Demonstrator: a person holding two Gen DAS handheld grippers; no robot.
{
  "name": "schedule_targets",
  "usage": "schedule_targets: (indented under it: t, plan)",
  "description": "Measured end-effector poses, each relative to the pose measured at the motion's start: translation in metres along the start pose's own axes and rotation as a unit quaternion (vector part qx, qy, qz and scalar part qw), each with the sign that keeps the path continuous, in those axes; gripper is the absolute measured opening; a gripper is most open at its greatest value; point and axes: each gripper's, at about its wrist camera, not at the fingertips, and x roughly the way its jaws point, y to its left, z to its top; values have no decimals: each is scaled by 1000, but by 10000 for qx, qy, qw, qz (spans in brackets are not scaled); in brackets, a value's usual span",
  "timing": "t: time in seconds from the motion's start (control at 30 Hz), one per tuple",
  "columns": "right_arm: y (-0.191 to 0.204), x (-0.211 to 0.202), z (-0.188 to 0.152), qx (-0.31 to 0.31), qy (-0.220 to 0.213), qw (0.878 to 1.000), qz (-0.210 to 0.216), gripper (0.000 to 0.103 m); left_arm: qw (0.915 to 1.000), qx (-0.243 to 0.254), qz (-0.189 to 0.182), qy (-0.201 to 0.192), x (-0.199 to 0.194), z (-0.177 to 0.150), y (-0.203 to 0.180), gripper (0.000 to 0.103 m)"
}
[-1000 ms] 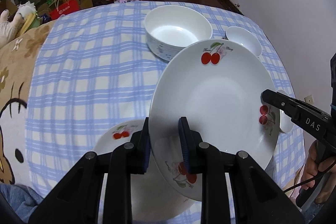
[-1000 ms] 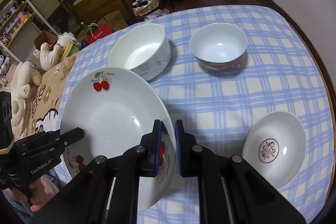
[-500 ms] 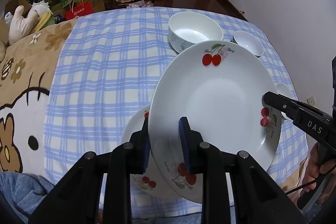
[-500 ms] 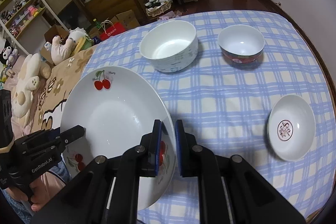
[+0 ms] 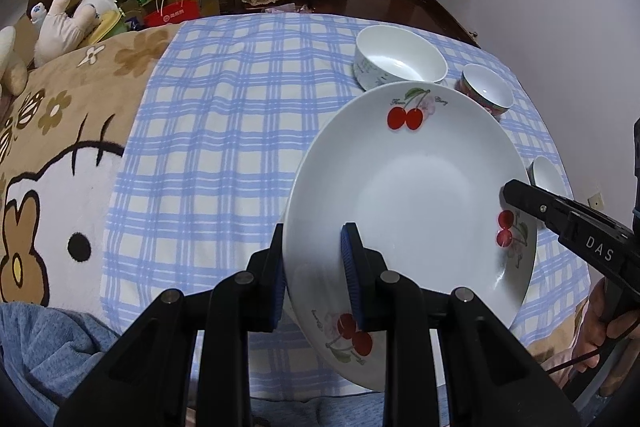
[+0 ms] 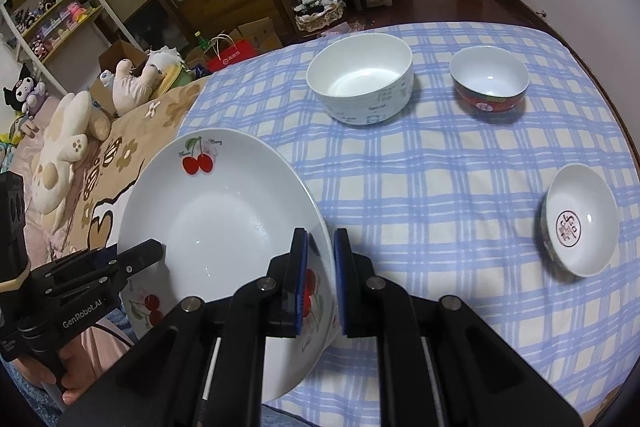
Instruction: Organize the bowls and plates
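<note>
A white plate with cherry prints [image 5: 412,195] hangs tilted above the near edge of the table, held from both sides. My left gripper [image 5: 314,243] is shut on its near left rim, and my right gripper [image 6: 320,247] is shut on the opposite rim. Each shows in the other's view: the right gripper [image 5: 516,195] and the left gripper [image 6: 148,253]. On the cloth stand a large white bowl [image 6: 360,79], a small red-sided bowl [image 6: 490,83] and a small white dish with a red emblem [image 6: 580,223]. The plate half hides that dish [image 5: 546,175] in the left wrist view.
The table wears a blue checked cloth [image 5: 224,147]. To its left lies a brown cartoon-cat blanket [image 5: 60,187] with plush toys [image 6: 68,143] behind it. A hand [image 5: 608,315] grips the right tool. Shelves and boxes stand beyond the table.
Both grippers have carried the cherry plate leftward toward the blanket, away from the bowls. A second cherry plate seen under it earlier is no longer in view. Both grips are unchanged.
</note>
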Motion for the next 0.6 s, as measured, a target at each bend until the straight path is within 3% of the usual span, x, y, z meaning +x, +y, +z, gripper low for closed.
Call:
schedule_targets:
  t: [0.6]
  plan:
    - [4,38,-20,12,231,9997,-90,14,9998,-133,45,161,31,-17,18,25]
